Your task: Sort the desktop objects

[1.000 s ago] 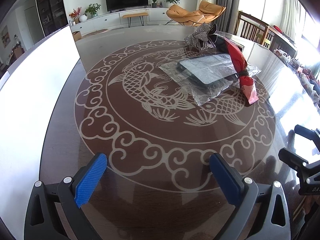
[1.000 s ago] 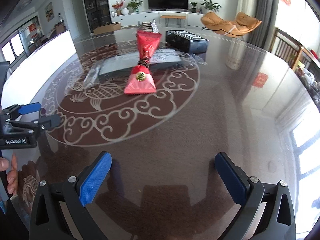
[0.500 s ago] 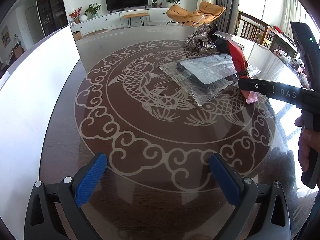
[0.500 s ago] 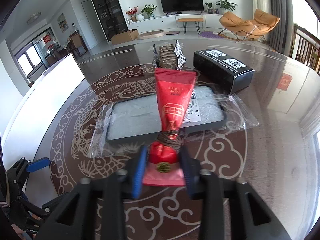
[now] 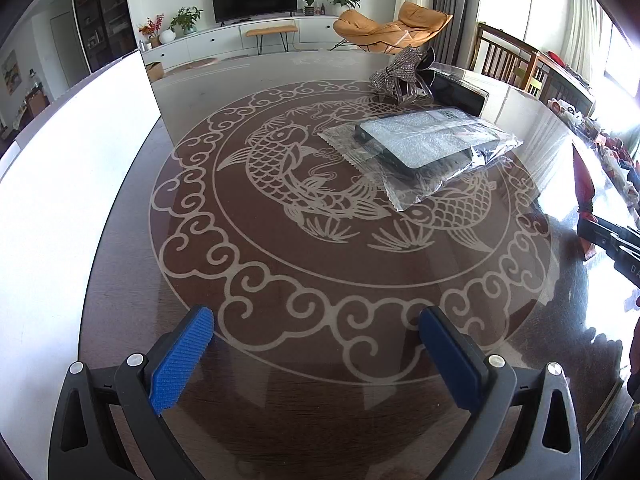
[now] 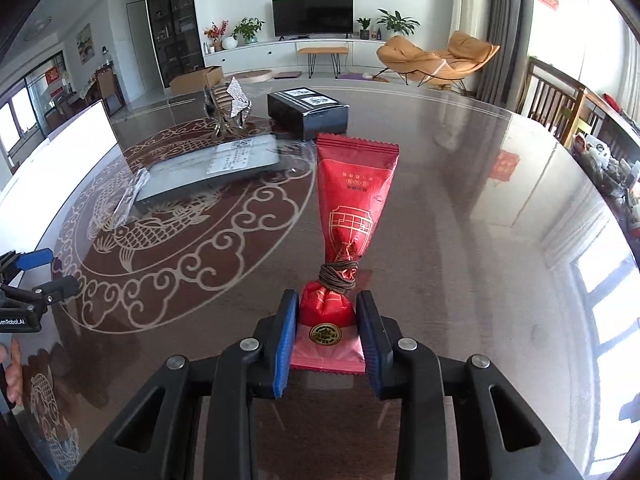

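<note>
At the right edge of your left wrist view, the red packet (image 5: 585,196) is cut off. Behind the silver bow (image 5: 400,72), the black box (image 5: 460,90) is half hidden.

Black television (image 6: 313,14), orange lounge chair (image 6: 436,58), potted plants (image 6: 248,28), cardboard box (image 6: 198,78)

The glossy dark worktop (image 5: 280,280) carried a plastic-bagged flat black item (image 5: 424,148), a black box (image 6: 308,114) and a silver foil packet (image 6: 230,106).
</note>
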The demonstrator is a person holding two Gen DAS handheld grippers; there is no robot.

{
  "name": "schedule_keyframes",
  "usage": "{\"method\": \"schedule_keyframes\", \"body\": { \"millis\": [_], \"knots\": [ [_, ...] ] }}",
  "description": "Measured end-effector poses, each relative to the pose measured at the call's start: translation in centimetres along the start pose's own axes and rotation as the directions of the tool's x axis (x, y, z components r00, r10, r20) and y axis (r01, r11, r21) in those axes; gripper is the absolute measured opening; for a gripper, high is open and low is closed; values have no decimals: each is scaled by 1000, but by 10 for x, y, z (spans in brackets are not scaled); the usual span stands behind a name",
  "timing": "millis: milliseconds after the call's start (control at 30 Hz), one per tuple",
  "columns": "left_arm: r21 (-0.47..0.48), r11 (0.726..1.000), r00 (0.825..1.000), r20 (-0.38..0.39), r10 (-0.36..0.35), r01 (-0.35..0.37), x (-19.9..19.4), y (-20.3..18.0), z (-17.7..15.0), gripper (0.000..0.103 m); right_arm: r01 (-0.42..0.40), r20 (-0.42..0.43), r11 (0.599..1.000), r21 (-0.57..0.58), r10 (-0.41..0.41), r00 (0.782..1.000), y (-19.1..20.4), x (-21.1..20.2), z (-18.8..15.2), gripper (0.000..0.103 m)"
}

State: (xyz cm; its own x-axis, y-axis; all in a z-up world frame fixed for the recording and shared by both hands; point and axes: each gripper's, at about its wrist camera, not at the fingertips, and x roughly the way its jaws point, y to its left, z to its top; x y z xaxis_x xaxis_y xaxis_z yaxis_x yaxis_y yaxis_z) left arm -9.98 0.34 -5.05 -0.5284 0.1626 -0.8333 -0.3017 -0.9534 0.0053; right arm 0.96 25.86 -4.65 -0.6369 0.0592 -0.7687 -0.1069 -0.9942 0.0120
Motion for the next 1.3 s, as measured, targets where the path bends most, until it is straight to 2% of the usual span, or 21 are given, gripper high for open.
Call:
{"method": "schedule_keyframes", "body": {
  "millis": [33,67,200,367,467,500,700,867,1300],
  "knots": [
    [0,1000,1000,0,0,0,0,0,0,103,0,-1,1000,6,0,1000,-4,1,-1,37],
    [0,1000,1000,0,0,0,0,0,0,103,-1,-8,1000,16,1,1000,-7,3,-2,45],
    [-1,1000,1000,0,1,-1,0,0,0,103,1,5,999,52,-1,1000,-12,6,1,57],
    [-1,1000,1000,1,1,-1,0,0,0,103,14,-22,999,33,-13,1000,-6,13,2,67],
    [-1,1000,1000,1,1,-1,0,1,0,103,51,-44,998,35,-49,998,-5,18,3,86],
    [-1,1000,1000,1,1,-1,0,1,0,103,61,-50,997,41,-59,997,-6,18,3,89],
    [0,1000,1000,1,1,-1,0,0,0,103,37,-42,997,70,-35,999,-12,17,2,90],
    [-1,1000,1000,1,2,-2,0,1,-1,103,50,-57,998,46,-48,997,-7,19,1,96],
    [-1,1000,1000,2,1,-1,-1,1,-1,103,60,-61,997,45,-58,996,-6,19,2,97]
  ]
}}
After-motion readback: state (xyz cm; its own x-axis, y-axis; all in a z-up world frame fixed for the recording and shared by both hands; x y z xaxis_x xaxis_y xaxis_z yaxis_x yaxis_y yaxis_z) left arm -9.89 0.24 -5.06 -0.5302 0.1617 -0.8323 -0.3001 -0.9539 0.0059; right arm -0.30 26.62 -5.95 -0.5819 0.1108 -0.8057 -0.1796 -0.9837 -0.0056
